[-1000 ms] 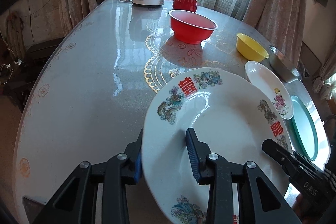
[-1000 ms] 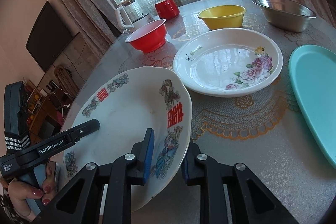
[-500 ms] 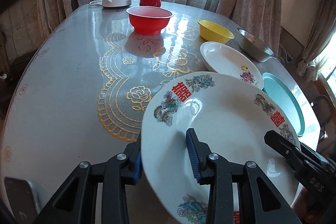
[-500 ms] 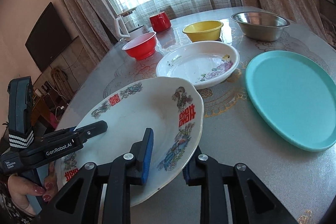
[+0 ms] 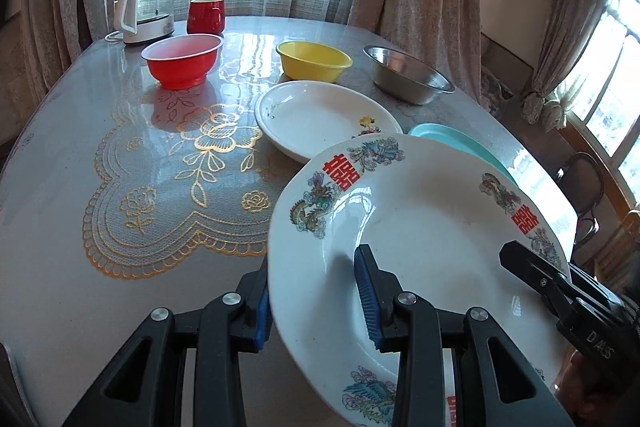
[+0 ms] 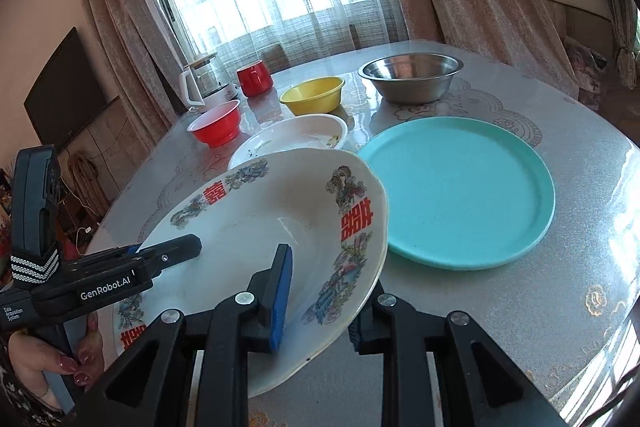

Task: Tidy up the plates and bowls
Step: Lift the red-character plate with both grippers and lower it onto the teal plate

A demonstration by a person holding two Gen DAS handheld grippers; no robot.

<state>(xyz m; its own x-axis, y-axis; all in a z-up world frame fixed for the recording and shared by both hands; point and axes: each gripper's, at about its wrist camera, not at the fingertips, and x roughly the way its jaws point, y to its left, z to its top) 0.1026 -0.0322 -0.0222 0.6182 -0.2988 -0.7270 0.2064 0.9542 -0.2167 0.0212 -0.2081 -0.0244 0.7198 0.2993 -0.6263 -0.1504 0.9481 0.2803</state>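
A large white plate [image 5: 420, 227] with red characters and dragon motifs hangs tilted above the table, held from both sides. My left gripper [image 5: 314, 283] is shut on its left rim, and my right gripper [image 6: 320, 299] is shut on its right rim. The plate [image 6: 256, 227] overlaps the near edge of a white floral plate [image 6: 296, 139] and sits just left of a teal plate [image 6: 460, 187]. Behind them stand a red bowl [image 5: 182, 65], a yellow bowl [image 5: 314, 61] and a steel bowl [image 5: 408, 75].
A glass kettle [image 5: 144, 7] and a red mug [image 5: 206, 15] stand at the table's far edge by the curtained window. The table top [image 5: 120, 267] has a lace-pattern cover. A hand [image 6: 80, 359] grips the left tool. A chair [image 5: 584, 187] stands off the right edge.
Both grippers carried the big plate to the right across the table. The floral plate and the teal plate are now right beside it, and the teal plate shows in full on the right.
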